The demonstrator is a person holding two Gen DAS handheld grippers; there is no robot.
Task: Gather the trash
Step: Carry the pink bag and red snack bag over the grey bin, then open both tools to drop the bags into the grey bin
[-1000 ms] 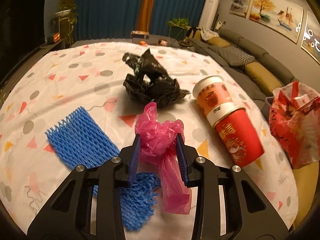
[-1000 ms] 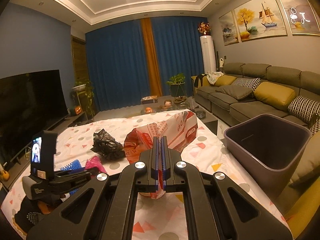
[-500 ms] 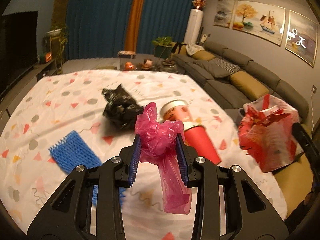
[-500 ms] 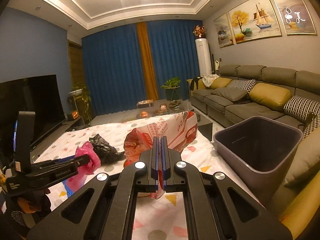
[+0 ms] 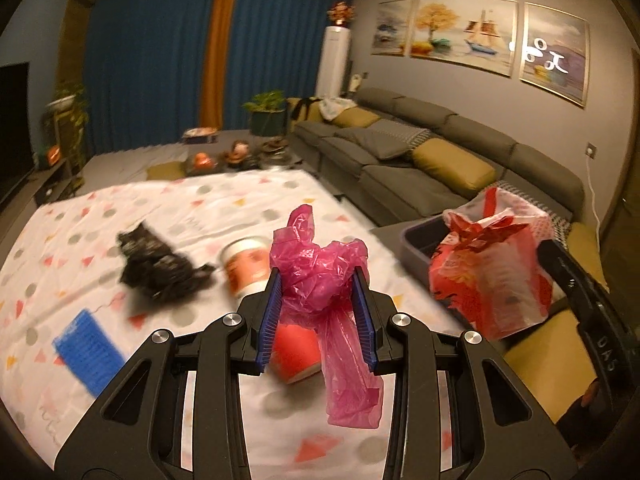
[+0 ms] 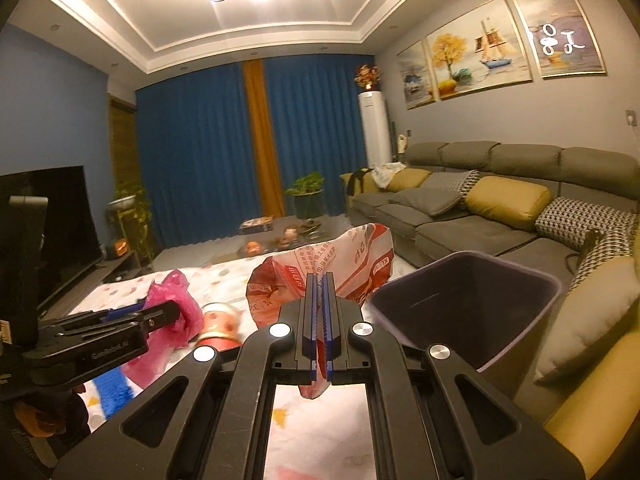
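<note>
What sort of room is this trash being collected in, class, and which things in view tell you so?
Most likely a home living room: a long grey sofa with cushions, a television on the left wall, and framed paintings above the sofa.

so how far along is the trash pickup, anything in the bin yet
Nothing shows in the visible part of the bin. In hand: the left gripper is shut on the pink bag, and the right gripper is shut on the red and white bag next to the bin. Left on the table: the black bag, the blue foam net and two cups.
</note>
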